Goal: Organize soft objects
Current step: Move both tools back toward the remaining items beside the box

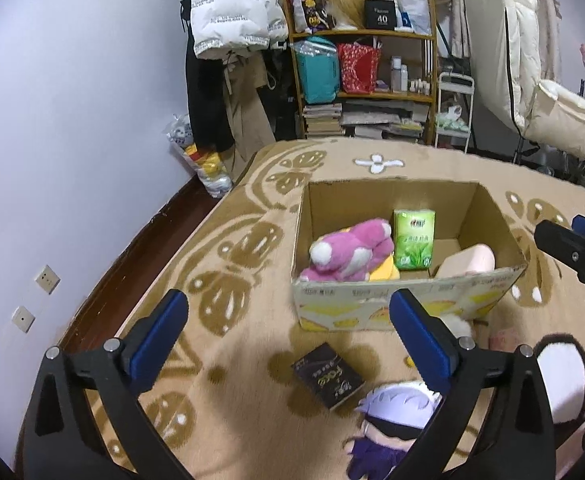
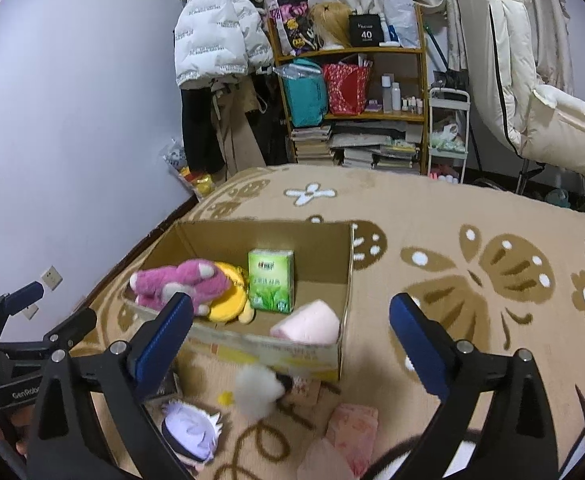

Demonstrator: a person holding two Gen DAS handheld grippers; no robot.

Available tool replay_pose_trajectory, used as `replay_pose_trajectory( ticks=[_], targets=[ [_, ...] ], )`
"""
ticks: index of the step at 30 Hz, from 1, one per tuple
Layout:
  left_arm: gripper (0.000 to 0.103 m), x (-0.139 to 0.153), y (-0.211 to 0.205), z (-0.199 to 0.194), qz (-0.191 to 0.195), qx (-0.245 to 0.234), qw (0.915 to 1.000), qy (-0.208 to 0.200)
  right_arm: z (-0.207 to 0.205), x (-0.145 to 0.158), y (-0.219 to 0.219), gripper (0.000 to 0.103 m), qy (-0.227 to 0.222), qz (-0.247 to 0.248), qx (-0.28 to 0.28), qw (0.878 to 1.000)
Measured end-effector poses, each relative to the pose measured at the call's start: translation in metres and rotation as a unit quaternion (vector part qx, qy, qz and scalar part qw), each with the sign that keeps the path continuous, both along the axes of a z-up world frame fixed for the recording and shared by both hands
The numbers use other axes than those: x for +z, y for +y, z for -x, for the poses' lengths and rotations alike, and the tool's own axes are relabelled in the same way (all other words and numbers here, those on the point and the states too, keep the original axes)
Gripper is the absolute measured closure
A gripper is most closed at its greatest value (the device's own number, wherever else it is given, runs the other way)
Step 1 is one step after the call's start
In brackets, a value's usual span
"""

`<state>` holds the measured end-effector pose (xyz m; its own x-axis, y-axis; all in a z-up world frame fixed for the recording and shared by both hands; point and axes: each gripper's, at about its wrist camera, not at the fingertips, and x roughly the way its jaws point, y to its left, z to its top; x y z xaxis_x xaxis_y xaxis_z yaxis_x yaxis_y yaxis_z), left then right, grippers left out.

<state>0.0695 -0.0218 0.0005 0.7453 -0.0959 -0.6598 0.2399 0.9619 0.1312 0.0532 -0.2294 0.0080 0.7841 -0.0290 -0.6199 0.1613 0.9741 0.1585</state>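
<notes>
both grippers are hovering above the patterned rug [image 2: 472, 216], and both sets of fingers are spread wide and released, grasping nothing: the left gripper [image 1: 288, 334] is looking down at the cardboard box [image 1: 392, 300] from its near side, and the right gripper [image 2: 292, 334] is hanging over the box's near right corner.

the box is already holding a pink plush bear [image 1: 348, 252], a yellow plush [image 2: 232, 296] under it, a green tissue pack [image 1: 413, 239] standing upright, and a pink rolled cloth [image 2: 308, 324] in the near corner.

still lying loose on the rug, just in front of the box, are a white-haired plush doll [image 1: 388, 412], a black tissue pack [image 1: 327, 374], a white fluffy toy [image 2: 258, 392] touching the box's front wall, and a pink tissue pack [image 2: 352, 424].

the risks, as i judge them: the loose items are crowding each other, so a descent toward the fluffy toy could be nudging the box or pinching two things at once; soft plush could be squeezing out of a shallow grip and dropping short of the box; and the two grippers are close together, so they could be colliding.

the doll is sitting below and slightly right of the left fingers [image 1: 160, 340], partly hidden by the right one. the fluffy toy is lying between the right fingers [image 2: 416, 344], nearer the left one.
</notes>
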Motion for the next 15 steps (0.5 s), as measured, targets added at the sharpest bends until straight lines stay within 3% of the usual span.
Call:
replay_pose_trajectory(
  ticks=[15],
  targets=[
    [0.003, -0.024, 0.001, 0.031, -0.011, -0.004, 0.9984, 0.055, 0.026, -0.031, -0.002, 0.000, 0.091, -0.038, -0.015, 0.995]
  ],
)
